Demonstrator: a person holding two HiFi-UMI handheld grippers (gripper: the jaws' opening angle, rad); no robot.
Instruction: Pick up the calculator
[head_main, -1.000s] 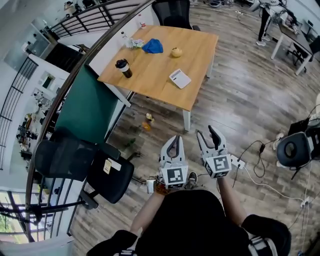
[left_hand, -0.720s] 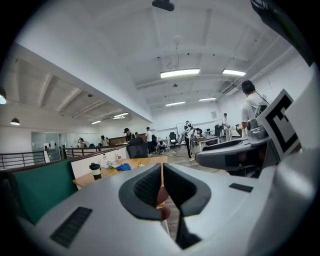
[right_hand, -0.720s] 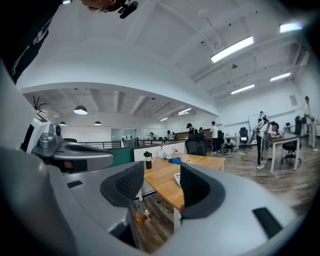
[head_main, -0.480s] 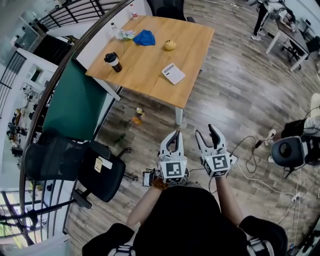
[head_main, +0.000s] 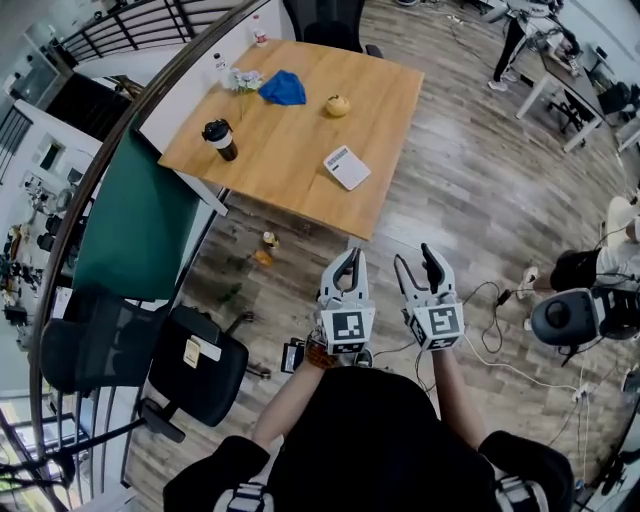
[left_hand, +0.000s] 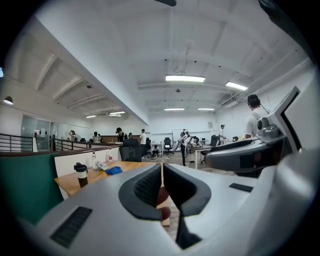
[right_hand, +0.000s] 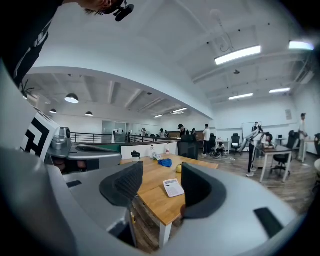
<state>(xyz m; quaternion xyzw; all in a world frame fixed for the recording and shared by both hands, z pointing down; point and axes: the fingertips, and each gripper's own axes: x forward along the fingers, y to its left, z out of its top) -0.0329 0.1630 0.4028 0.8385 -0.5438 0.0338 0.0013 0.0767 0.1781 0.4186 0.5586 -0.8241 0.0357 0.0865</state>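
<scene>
The white calculator (head_main: 347, 167) lies flat near the front right edge of the wooden table (head_main: 290, 140); it also shows in the right gripper view as the calculator (right_hand: 174, 188). Both grippers are held level in front of the person, over the wooden floor and well short of the table. My left gripper (head_main: 348, 262) is shut with nothing in it, and its pads (left_hand: 150, 185) meet in the left gripper view. My right gripper (head_main: 414, 258) stands open and empty. In its own view, the calculator is seen far off between the jaws of the right gripper (right_hand: 162, 182).
On the table stand a dark lidded cup (head_main: 220, 138), a blue cloth (head_main: 283, 88), a yellow fruit (head_main: 337, 105) and a bottle (head_main: 220, 65). A green partition (head_main: 140, 220) and a black chair (head_main: 190, 350) are at the left. Cables (head_main: 500, 320) lie on the floor at the right.
The person has walked towards the table, which now sits closer to the grippers in the head view. The right gripper's jaws have widened a little. The left gripper stays shut.
</scene>
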